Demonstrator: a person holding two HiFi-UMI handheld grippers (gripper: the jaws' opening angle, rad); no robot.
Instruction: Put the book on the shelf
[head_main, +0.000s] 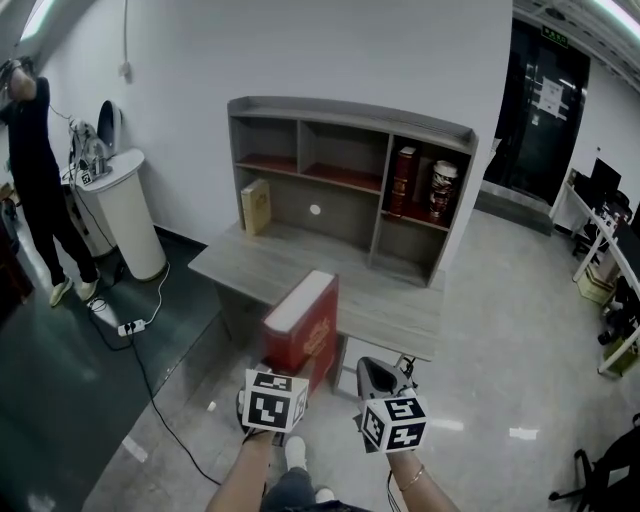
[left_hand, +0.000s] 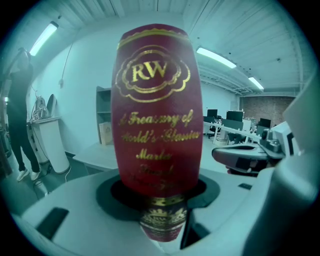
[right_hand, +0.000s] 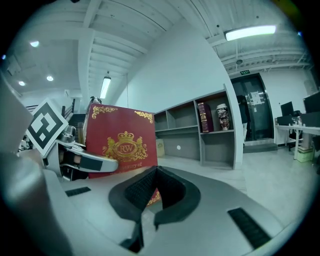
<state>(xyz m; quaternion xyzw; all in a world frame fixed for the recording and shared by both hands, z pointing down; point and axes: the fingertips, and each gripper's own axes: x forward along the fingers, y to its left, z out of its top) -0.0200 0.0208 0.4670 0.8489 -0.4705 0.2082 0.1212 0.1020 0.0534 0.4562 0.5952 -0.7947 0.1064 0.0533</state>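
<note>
A thick red book with gold lettering stands upright in front of the grey desk. My left gripper is shut on its lower end. In the left gripper view the spine fills the middle, clamped low between the jaws of the left gripper. My right gripper hangs just right of the book, not touching it. Its jaws are shut with nothing in them. The right gripper view shows the book's cover to its left. The grey shelf unit stands at the back of the desk.
The shelf's right compartment holds a dark red book and a jar. A tan box leans under the left compartments. A white round stand, a person and a floor cable with power strip are at the left.
</note>
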